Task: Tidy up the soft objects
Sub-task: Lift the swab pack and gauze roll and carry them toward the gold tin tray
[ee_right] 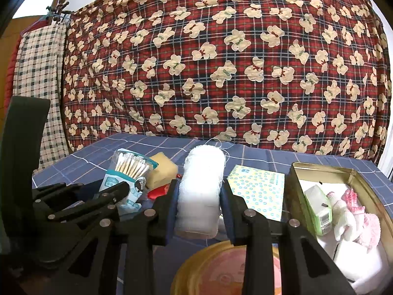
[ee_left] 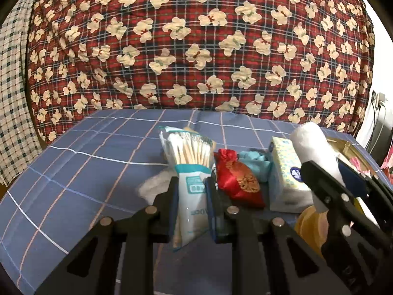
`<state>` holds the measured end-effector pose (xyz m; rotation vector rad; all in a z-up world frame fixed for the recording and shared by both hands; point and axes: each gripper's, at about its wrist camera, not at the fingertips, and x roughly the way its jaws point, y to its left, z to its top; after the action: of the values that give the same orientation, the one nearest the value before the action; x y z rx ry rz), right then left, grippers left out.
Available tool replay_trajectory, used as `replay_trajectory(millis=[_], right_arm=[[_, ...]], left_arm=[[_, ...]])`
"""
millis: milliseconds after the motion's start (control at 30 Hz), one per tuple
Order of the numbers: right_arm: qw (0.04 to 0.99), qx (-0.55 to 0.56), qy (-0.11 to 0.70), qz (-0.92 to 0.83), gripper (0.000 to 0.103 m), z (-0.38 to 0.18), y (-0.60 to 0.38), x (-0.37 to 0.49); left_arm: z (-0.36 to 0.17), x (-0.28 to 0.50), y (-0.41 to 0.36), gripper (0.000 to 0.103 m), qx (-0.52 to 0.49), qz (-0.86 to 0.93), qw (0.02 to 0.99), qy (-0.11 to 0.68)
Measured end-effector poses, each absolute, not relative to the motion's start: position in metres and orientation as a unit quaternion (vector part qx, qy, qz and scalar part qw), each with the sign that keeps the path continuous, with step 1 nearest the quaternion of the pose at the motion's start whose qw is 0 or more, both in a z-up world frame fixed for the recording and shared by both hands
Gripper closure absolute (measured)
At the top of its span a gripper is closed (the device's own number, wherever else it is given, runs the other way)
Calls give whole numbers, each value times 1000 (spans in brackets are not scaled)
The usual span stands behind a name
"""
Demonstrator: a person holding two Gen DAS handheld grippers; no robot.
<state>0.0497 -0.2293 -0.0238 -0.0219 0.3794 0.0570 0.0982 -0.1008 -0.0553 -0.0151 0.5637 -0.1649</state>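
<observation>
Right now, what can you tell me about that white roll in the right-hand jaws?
The gauze roll is a white cylinder of loosely woven, fuzzy cloth with stray threads trailing off its far end. The right gripper holds it lengthwise, jaws pressed on both sides, so it points away from the camera, lifted above the blue checked sheet. It hangs between the tissue pack and the cotton swabs, touching neither as far as shows.

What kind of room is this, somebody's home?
Probably a bedroom: the things lie on a blue checked bedsheet, a folded bear-print quilt is piled behind, and a gold tin holds small household soft goods.
</observation>
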Motion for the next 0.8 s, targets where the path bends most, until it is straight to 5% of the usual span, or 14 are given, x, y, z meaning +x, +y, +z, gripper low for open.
replay_trajectory(millis=[800], right_arm=[[983,5,185,10,68,-23,-253,42]], left_arm=[[-54,95,-130,84,10,-97,957,274]])
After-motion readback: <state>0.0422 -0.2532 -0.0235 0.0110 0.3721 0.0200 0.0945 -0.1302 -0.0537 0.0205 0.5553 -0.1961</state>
